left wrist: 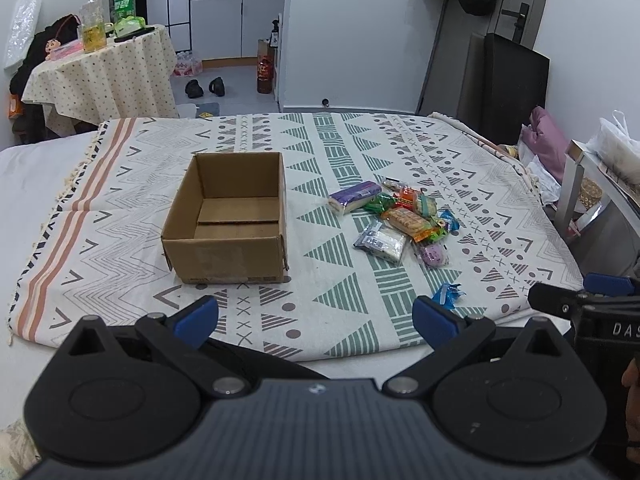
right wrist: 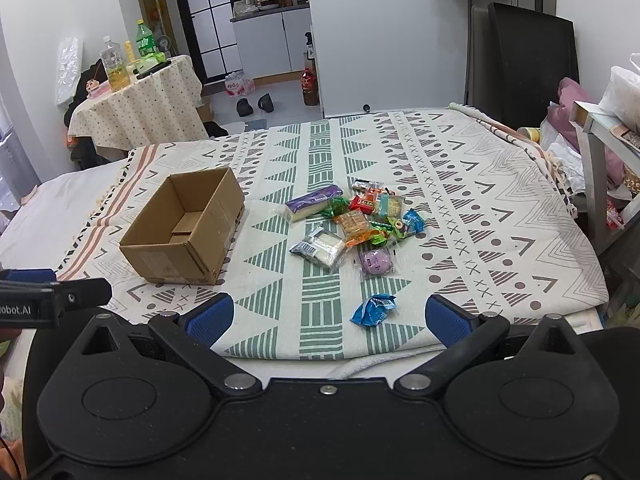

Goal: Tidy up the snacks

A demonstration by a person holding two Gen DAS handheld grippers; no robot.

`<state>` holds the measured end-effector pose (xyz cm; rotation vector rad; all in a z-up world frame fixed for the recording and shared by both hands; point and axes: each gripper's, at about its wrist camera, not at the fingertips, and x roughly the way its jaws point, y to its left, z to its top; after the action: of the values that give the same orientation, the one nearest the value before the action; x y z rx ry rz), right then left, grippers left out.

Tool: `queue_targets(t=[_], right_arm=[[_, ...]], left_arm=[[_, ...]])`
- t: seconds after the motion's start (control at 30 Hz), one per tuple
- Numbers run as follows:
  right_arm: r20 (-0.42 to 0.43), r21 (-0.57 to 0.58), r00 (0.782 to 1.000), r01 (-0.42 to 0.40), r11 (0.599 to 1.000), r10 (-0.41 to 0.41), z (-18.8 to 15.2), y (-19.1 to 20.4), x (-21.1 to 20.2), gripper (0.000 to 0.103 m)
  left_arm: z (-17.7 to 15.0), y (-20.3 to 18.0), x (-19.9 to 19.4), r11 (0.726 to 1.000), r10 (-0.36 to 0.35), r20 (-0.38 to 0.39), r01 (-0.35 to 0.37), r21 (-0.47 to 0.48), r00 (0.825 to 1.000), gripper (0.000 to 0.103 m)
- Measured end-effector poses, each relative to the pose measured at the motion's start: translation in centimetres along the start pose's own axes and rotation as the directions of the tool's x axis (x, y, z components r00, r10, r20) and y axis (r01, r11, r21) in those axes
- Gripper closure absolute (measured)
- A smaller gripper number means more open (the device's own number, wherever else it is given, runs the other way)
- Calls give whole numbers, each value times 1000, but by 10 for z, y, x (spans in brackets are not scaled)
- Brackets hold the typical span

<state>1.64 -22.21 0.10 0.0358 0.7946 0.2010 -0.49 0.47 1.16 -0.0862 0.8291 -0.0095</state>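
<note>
One blue packet (right wrist: pixel 374 309) lies near the bed's front edge, directly ahead of my released right tongs (right wrist: pixel 328 316); left tongs (left wrist: pixel 316 314) released, farther.

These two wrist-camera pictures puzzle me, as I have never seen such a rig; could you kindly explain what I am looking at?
There is no robot arm here. A person holds one hand-held two-finger tool in each hand, and each tool carries a fisheye camera that looks forward along its blue-padded fingers. One picture comes from the left tool, the other from the right tool. Both are open and hold nothing.

Ahead is a bed with a patterned cloth. On the cloth stands an empty cardboard box, open at the top. To its right lies a loose pile of wrapped snacks, and one blue wrapper lies apart, nearest the right tool. Presumably the snacks are to go into the box.
</note>
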Motion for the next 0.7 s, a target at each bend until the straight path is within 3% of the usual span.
queue_targets(t=[0.5, 0.7], right_arm=[[-32, 63, 999, 11, 998, -9, -9, -18, 33, 1], [-42, 86, 999, 15, 996, -11, -9, -26, 48, 15]], left_arm=[[8, 4, 29, 1000, 18, -26, -19, -16, 1000, 1], [11, 4, 45, 999, 7, -34, -8, -31, 999, 1]])
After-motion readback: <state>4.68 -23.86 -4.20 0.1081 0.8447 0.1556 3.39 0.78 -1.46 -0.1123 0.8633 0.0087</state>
